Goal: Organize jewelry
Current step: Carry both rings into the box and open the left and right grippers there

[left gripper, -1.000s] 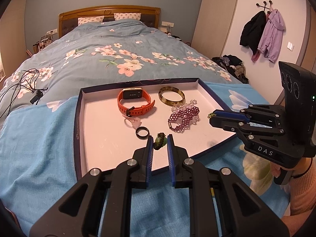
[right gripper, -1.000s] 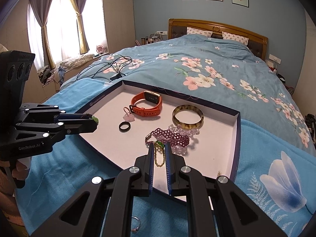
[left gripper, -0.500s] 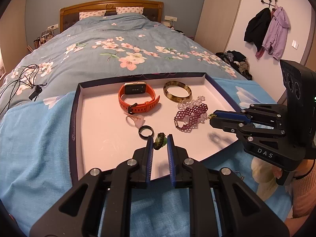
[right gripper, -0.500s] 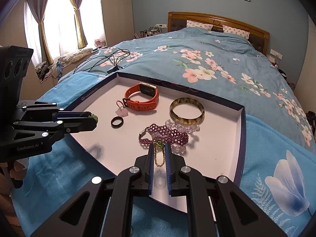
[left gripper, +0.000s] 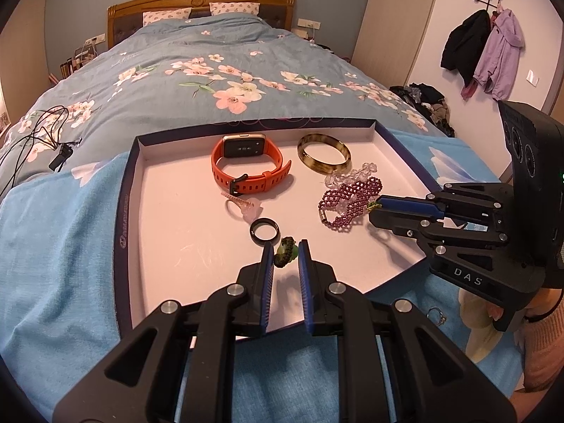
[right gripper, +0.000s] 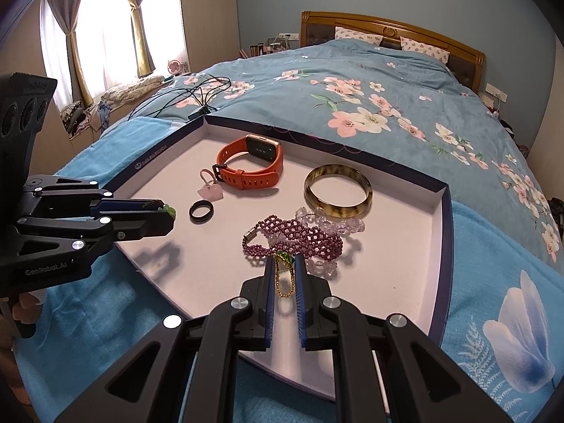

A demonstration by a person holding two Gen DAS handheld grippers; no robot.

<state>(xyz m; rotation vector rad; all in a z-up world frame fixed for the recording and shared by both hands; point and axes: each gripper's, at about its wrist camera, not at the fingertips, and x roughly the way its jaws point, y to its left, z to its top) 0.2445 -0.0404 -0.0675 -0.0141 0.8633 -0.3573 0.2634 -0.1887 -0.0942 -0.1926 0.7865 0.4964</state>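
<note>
A white tray with a dark blue rim (left gripper: 127, 190) (right gripper: 445, 211) lies on the bed. In it are an orange watch (left gripper: 246, 169) (right gripper: 252, 167), a brown bangle (left gripper: 323, 153) (right gripper: 337, 195), a purple bead bracelet (left gripper: 349, 201) (right gripper: 292, 238), a black ring (left gripper: 264, 231) (right gripper: 201, 211) and a pink charm (left gripper: 246, 208) (right gripper: 210, 190). My left gripper (left gripper: 286, 252) (right gripper: 169, 211) is shut on a green braided pendant (left gripper: 286, 251), above the tray's near part. My right gripper (right gripper: 283, 262) (left gripper: 373, 206) is shut on a gold chain with a green bead (right gripper: 284, 275), next to the purple bracelet.
A silver ring (left gripper: 436, 315) lies on the blue cloth outside the tray's near right edge. Black cables (left gripper: 38, 134) (right gripper: 190, 97) lie on the floral bedspread to the left. Coats (left gripper: 483, 53) hang on the right wall. A window with curtains (right gripper: 102, 31) is at the left.
Both grippers have moved forward and lower over the tray, each still holding its piece. The right gripper's tip is now close beside the purple bracelet.
</note>
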